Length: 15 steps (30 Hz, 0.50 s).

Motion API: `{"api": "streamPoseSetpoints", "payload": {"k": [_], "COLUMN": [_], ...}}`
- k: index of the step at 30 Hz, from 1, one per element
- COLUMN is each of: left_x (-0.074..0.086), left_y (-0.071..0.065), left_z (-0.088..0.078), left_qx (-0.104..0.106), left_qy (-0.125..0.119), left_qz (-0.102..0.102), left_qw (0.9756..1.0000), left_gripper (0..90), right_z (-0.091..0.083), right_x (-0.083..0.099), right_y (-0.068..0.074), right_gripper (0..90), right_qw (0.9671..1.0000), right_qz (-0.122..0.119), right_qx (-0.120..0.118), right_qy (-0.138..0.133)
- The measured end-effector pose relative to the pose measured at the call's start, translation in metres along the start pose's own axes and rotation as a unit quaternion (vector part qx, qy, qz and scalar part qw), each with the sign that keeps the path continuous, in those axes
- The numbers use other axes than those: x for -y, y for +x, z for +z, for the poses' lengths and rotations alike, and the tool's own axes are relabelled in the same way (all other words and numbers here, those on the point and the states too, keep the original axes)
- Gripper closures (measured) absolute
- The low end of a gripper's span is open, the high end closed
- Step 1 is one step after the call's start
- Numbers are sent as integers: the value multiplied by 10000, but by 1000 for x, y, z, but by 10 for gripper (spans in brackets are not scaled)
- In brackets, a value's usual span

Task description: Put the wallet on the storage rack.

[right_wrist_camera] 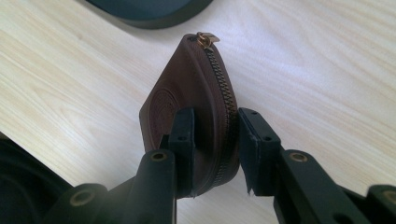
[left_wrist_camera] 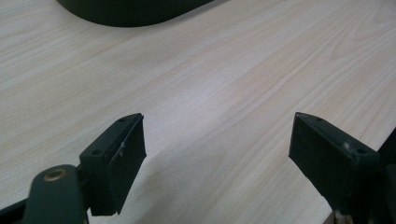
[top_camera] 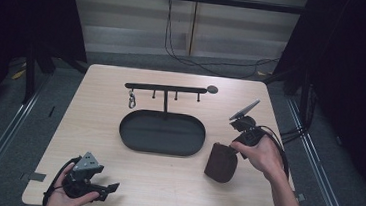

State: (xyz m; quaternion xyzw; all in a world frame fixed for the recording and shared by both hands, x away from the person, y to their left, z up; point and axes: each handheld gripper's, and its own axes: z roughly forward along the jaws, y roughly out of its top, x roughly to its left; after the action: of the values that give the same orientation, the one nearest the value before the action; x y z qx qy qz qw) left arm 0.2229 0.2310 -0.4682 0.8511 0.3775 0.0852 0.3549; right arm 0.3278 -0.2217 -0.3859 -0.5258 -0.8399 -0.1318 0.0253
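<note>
A brown zippered pouch point(top_camera: 221, 162) hangs just above the table's right side, gripped at its top edge by my right gripper point(top_camera: 231, 150). In the right gripper view the pouch point(right_wrist_camera: 187, 93) stands on edge between the jaws, zipper side toward the right pad, brass zipper pull point(right_wrist_camera: 207, 39) at the far tip; my right gripper point(right_wrist_camera: 215, 140) is shut on it. My left gripper point(top_camera: 108, 189) rests near the front left corner of the table, held by a hand. In the left gripper view its jaws point(left_wrist_camera: 217, 144) stand wide open over bare wood.
A black stand with an oval base point(top_camera: 162, 133) sits mid-table; its crossbar point(top_camera: 166, 88) carries several pegs and a metal clip point(top_camera: 131, 100) at the left. The wooden table point(top_camera: 115, 167) ends close to both hands. Cables lie on the floor behind.
</note>
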Motion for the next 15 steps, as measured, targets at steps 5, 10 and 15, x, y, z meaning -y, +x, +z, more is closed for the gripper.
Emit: {"api": "streamPoseSetpoints", "payload": {"k": [5,10,15], "left_x": [0,0,0], "left_y": [1,2,1], "left_z": [-1,-2,-2], "left_qx": [2,-13,-4], "left_qy": [26,18,13], "left_qz": [35,44,34], "left_qw": [10000,10000,10000], "left_gripper": [185,185,185], "right_z": [-2,-4,-12], "right_x": [-5,-8,-13], "right_y": [7,9,11], "right_gripper": [685,686,687], "right_qw": [9995,9995,9992], "right_qz": [-69,-56,-22], "right_qx": [278,301,400], "right_qy": [118,92,50]}}
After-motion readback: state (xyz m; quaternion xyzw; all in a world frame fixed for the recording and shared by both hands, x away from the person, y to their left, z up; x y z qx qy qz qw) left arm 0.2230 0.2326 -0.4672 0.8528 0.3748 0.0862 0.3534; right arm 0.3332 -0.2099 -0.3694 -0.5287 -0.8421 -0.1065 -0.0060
